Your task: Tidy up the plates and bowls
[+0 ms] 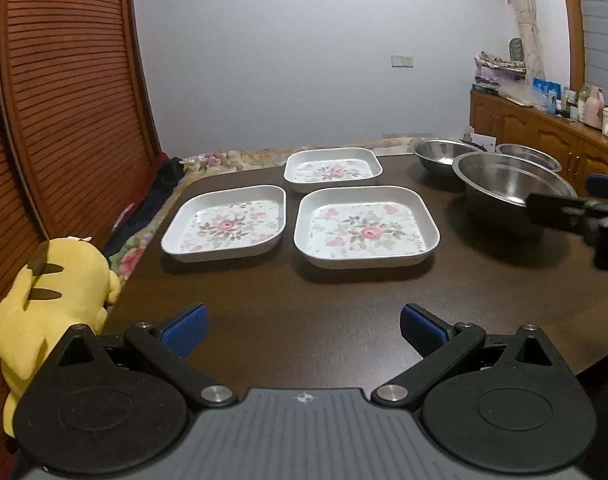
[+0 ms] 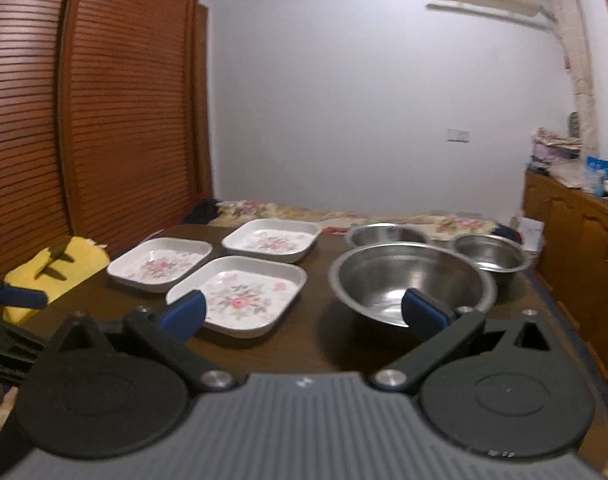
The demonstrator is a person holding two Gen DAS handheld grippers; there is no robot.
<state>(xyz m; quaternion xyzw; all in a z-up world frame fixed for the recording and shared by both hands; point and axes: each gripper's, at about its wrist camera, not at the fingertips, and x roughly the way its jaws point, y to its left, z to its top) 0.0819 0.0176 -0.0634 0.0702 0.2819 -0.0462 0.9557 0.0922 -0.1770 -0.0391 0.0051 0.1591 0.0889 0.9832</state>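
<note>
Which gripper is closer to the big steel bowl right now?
Right. The right gripper sits open at the large steel bowl, one finger by its near rim. The left gripper hangs open well short of the floral plates.

Dark table (image 1: 304,300) — plates (image 1: 366,226), bowls (image 1: 512,184)

You have almost nothing to read here. The boxes and bottles on the wooden sideboard (image 1: 544,128) carry printing, but it is too small and blurred to make out (the blue packets there show only pale shapes). The grey gripper body (image 1: 304,432) bears a small star-like emblem, no letters. At the left edge of the right wrist view, a faint line of lettering sits on a black part (image 2: 7,368), unreadable.
</note>
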